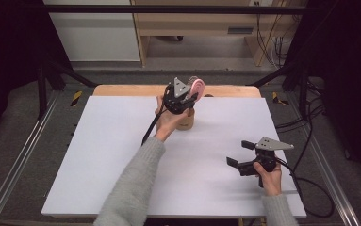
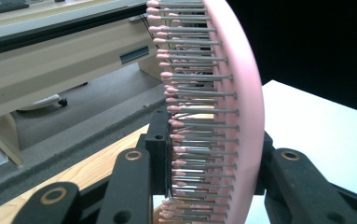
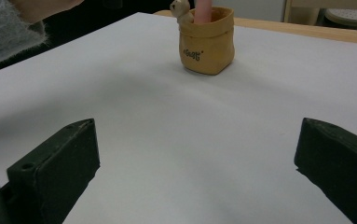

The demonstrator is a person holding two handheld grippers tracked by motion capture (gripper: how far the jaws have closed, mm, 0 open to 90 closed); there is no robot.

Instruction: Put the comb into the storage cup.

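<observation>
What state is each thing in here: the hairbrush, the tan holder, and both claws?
Pink hairbrush: clamped at its head by the left claw, upright, handle down inside the holder.
Tan holder: upright on the white table, brush handle in it.
Left claw: shut on the brush head, above the holder.
Right claw: open, nothing between its jaws, apart from the holder.

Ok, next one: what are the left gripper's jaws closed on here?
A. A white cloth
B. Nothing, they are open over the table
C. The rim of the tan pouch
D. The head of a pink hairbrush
D: in the left gripper view the left gripper has its jaws pressed on either side of the pink hairbrush, bristles showing, while its handle stands in the tan pouch.
</observation>
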